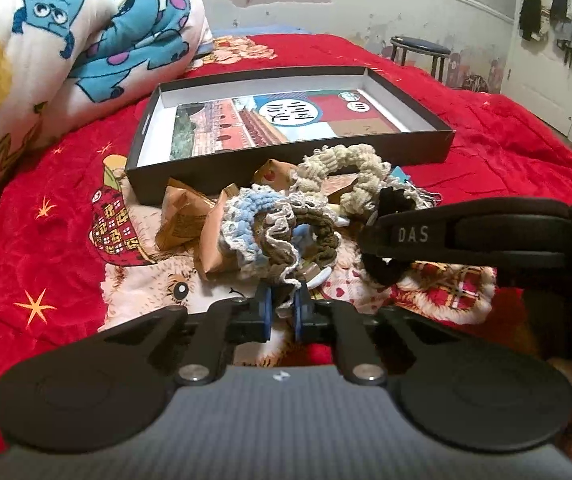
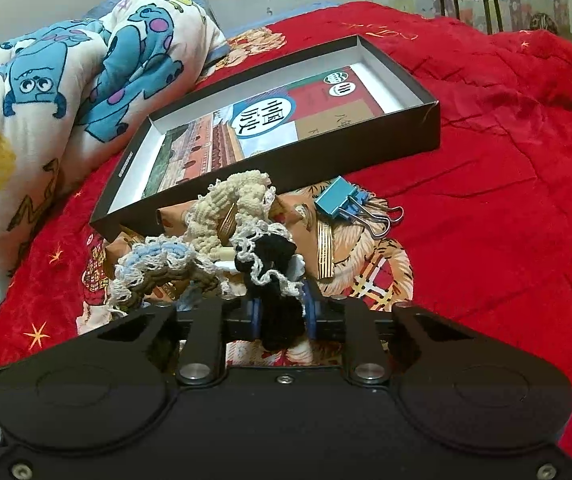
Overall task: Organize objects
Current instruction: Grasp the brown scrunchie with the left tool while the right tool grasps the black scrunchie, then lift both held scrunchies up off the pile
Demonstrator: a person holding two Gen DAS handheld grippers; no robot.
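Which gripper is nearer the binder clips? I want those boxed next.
Right. The right gripper, shut on the black scrunchie, sits just short of the binder clips. The left gripper pinches the brown scrunchie across the pile, farther off.

Even, soft indoor light — sharp centre, strong fisheye bending at edges.

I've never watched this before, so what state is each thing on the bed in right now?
left gripper: shut on brown scrunchie's lace edge
right gripper: shut on black scrunchie
box: open, holds a book
binder clips: lying loose beside the box
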